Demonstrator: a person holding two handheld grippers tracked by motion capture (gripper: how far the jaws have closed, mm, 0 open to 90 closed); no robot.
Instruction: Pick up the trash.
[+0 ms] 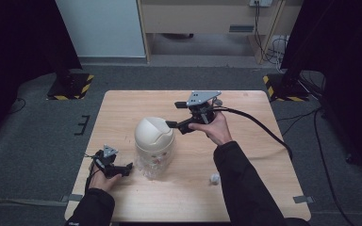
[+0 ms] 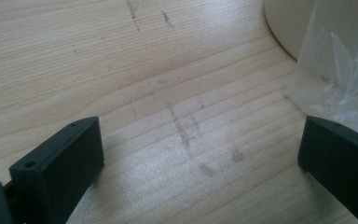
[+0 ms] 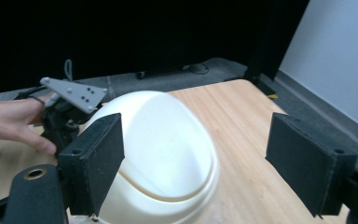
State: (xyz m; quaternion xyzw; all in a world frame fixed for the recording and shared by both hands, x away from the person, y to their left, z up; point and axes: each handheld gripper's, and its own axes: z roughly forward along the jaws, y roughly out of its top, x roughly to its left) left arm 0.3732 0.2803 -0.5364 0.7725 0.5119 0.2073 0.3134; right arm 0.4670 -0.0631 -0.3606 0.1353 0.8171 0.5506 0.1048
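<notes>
A cream bin with a domed lid (image 1: 154,133) stands at the middle of the wooden table (image 1: 122,108), lined with a clear plastic bag (image 1: 153,162) that bulges out below the lid. My right gripper (image 1: 174,115) hovers open just right of the dome. In the right gripper view its jaws (image 3: 196,140) stand wide apart with the lid (image 3: 163,144) below and ahead of them. My left gripper (image 1: 127,168) lies low on the table left of the bin, open. Bare wood lies between its jaws (image 2: 200,140), with the bag (image 2: 340,70) by the right jaw.
A small crumpled white scrap (image 1: 214,178) lies on the table near the front right, beside the right forearm. The right gripper's thick cable (image 1: 264,129) trails off the right side. Black stands (image 1: 68,84) flank the table's far corners on the grey floor.
</notes>
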